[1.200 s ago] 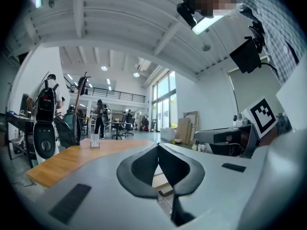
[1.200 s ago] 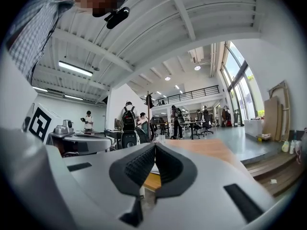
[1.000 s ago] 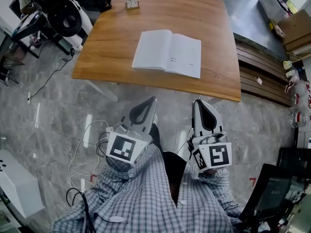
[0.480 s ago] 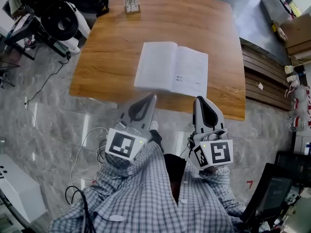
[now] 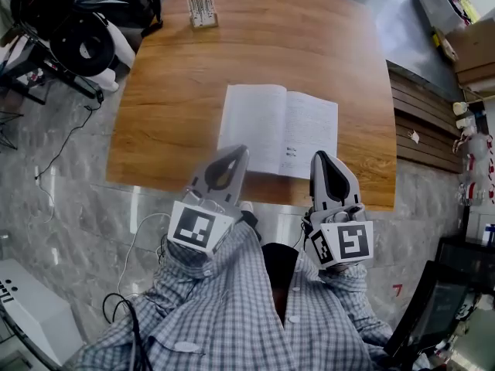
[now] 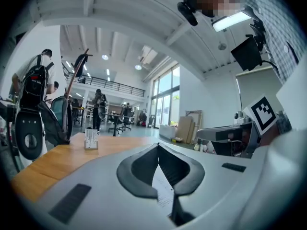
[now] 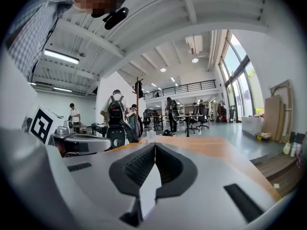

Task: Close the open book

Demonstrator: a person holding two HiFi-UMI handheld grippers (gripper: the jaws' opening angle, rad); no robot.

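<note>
Book point(image 5: 280, 130) lies open, pages up, on table point(image 5: 170, 91), just ahead of both claws. L gripper point(image 5: 238, 153) & R gripper point(image 5: 319, 158) both clenched, empty, held by its near edge, prob. lining up w/ a cover.

One book point(image 5: 280, 128) is lying on one table point(image 5: 178, 91). One card stand point(image 5: 202, 11) is sitting at its far edge. Two grippers are hanging over the near edge: the left gripper point(image 5: 237, 154) and the right gripper point(image 5: 320, 159).
</note>
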